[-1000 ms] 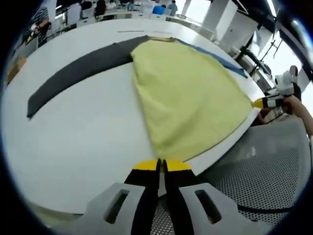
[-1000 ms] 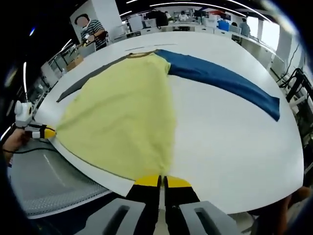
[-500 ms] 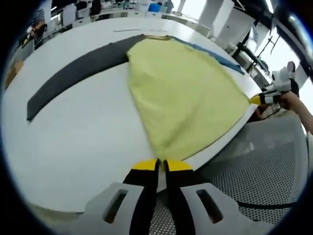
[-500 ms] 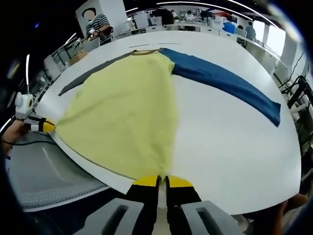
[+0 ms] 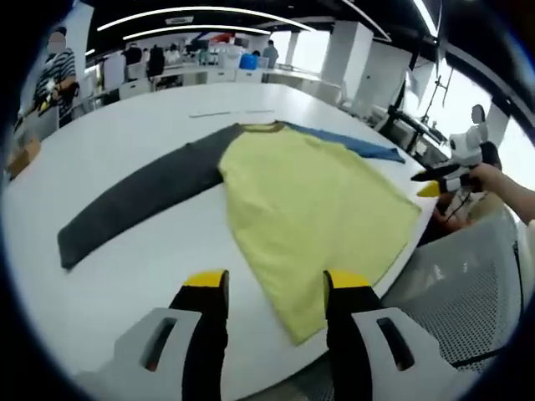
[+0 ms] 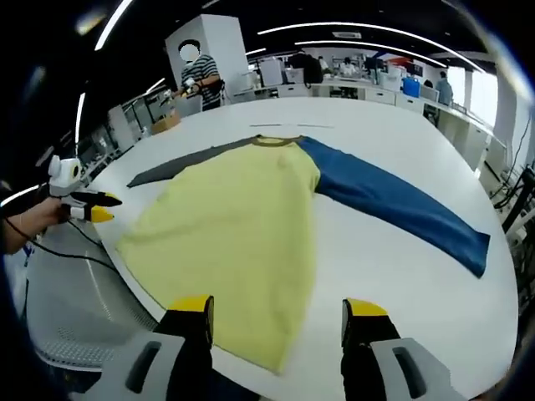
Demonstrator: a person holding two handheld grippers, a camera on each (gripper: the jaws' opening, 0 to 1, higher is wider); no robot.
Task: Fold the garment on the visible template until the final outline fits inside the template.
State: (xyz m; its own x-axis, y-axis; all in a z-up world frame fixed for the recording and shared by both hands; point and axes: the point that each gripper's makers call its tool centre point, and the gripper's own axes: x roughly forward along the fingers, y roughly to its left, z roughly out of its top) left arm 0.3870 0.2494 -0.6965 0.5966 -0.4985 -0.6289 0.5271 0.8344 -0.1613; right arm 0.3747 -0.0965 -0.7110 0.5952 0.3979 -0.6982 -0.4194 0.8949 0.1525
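White and wide, the surface [image 6: 393, 276] carries the garment [image 6: 242, 217] spread flat, its hem at the near edge, the grey sleeve [image 5: 134, 200] and the blue sleeve [image 6: 393, 205] stretched out to the sides. For a good first fold, I would take one sleeve near its cuff and lay it across the yellow body without dragging it. The left hand-held gripper [image 5: 272, 288] and the right hand-held gripper [image 6: 277, 313] both stand wide apart, holding nothing, just above the hem.

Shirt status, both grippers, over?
Left gripper open, right gripper open. Shirt flat on table, sleeves spread, unfolded. Nothing blocking.
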